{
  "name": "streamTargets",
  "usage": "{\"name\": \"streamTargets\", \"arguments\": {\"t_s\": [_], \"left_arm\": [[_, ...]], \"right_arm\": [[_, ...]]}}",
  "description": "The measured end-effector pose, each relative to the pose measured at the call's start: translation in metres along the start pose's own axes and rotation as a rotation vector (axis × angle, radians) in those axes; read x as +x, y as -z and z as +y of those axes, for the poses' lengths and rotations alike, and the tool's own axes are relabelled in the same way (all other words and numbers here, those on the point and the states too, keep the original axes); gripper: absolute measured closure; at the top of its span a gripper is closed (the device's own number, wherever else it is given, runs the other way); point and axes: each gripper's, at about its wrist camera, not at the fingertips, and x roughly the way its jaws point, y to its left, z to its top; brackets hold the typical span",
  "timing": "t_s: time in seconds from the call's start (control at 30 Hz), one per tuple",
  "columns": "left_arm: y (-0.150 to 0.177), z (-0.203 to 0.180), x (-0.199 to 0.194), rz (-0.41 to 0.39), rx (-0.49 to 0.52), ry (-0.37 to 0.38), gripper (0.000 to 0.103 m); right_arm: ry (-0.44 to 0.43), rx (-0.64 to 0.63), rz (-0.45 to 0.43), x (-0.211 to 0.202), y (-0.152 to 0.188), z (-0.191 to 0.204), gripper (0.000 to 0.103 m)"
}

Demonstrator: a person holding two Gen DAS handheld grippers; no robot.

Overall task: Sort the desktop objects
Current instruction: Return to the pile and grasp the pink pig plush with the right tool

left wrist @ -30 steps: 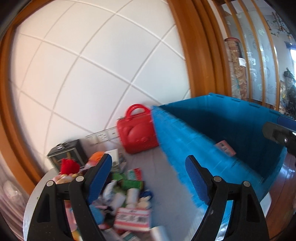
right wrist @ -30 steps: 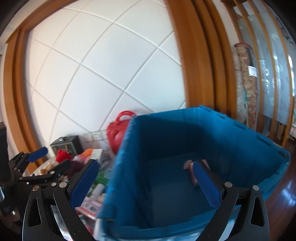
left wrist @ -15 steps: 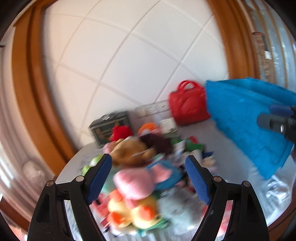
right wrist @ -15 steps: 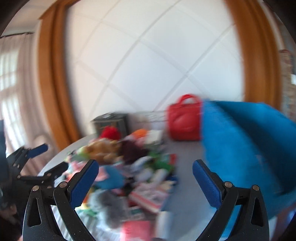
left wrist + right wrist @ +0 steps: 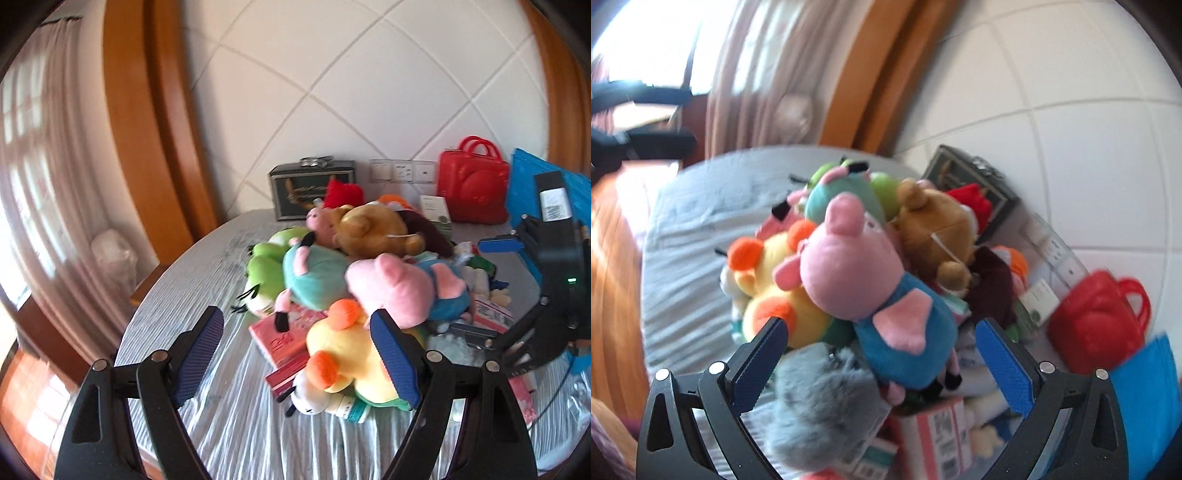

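Grey wrinkled tablecloth (image 5: pixel 207 280) is covering a round table against a white tiled wall, wood frame at the side. Plush toys are piling up mid-table: pink pig plush (image 5: pixel 849 266) on top, yellow duck plush (image 5: pixel 343 350) at the near edge, grey furry plush (image 5: pixel 820 398) closest to the right wrist view. Blue bin (image 5: pixel 1145 384) is sitting at the right edge, beside a red handbag (image 5: pixel 472 192). Left gripper (image 5: pixel 295 354) is hovering wide, empty, beside the duck. Right gripper (image 5: pixel 882 362) is also spreading wide, nothing pinched, framing the pig. Judging: reach-and-select step. Next move is calling for lowering onto one plush and closing squarely.
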Motion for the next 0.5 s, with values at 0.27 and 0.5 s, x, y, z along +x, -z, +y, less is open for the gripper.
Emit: {"name": "streamTargets", "arguments": {"t_s": [0.27,0.5], "left_arm": [[0.029,0.013,0.019,0.082,-0.05,-0.054,0.021],[0.05,-0.02,0.034,0.13,0.0,0.046,0.021]], "right_arm": [[-0.01,-0.34,0.025,0.084,0.0,0.008,0.0],[-0.097,-0.353,0.013,0.12,-0.008,0.003,0.002]]}}
